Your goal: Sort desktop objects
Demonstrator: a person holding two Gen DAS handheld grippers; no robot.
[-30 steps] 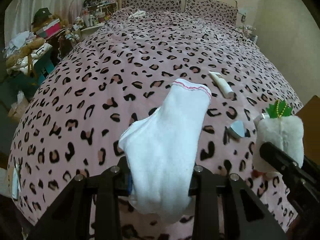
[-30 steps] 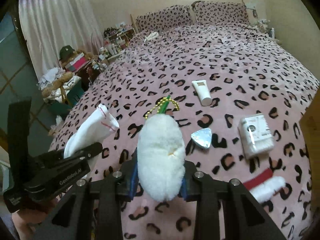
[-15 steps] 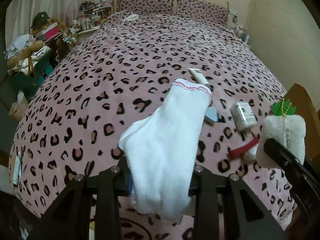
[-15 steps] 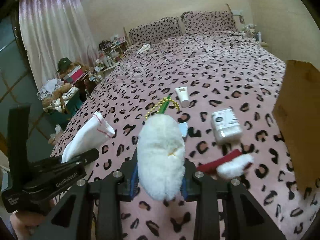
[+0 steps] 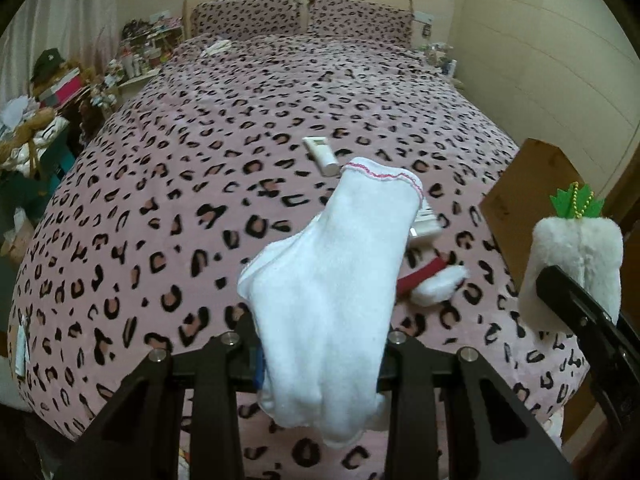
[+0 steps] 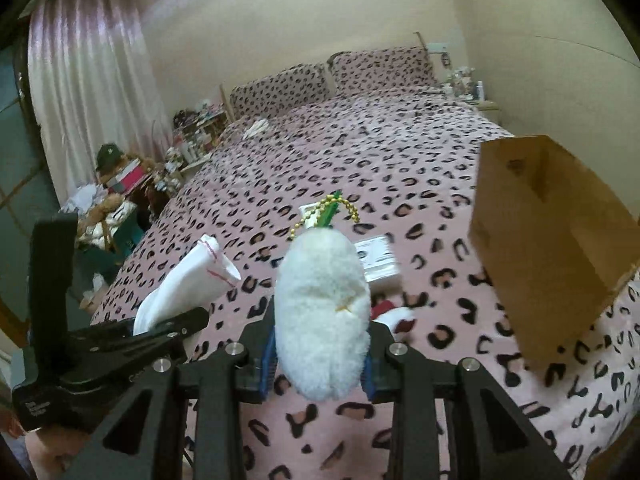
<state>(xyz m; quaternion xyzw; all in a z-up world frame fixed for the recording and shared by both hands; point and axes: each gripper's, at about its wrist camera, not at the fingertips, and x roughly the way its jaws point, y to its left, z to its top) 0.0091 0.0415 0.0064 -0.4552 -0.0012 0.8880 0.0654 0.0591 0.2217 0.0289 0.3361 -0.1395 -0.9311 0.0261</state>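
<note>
Holding a white sock point(image 5: 332, 280) in my left tool point(image 5: 320, 360), I see it clamped near the toe end, with the pink-stitched cuff sticking up and forward above the bed point(image 5: 200, 152). My right tool point(image 6: 320, 360) is closed on a white plush toy point(image 6: 322, 316), whose green leaf top and gold bead chain point(image 6: 326, 210) point away from the camera. Both tools hang above the near end of the bed, side by side; from the left wrist view the plush toy shows at the right edge, and from the right wrist view the sock shows at the left.

On the pink spotted cover lie several loose things. A white tube point(image 5: 320, 154) rests further up the bed, beyond the sock's cuff. A small white box point(image 6: 378, 260) with printing lies just behind the plush toy in the right wrist view. Near it, closer to me, lies a red and white piece point(image 5: 432, 280), perhaps another sock, though blur and the held things hide much of it. A brown cardboard box point(image 6: 552, 240) stands on the bed's right side, close to the right tool. Two matching pillows point(image 5: 300, 16) sit at the far end.
</note>
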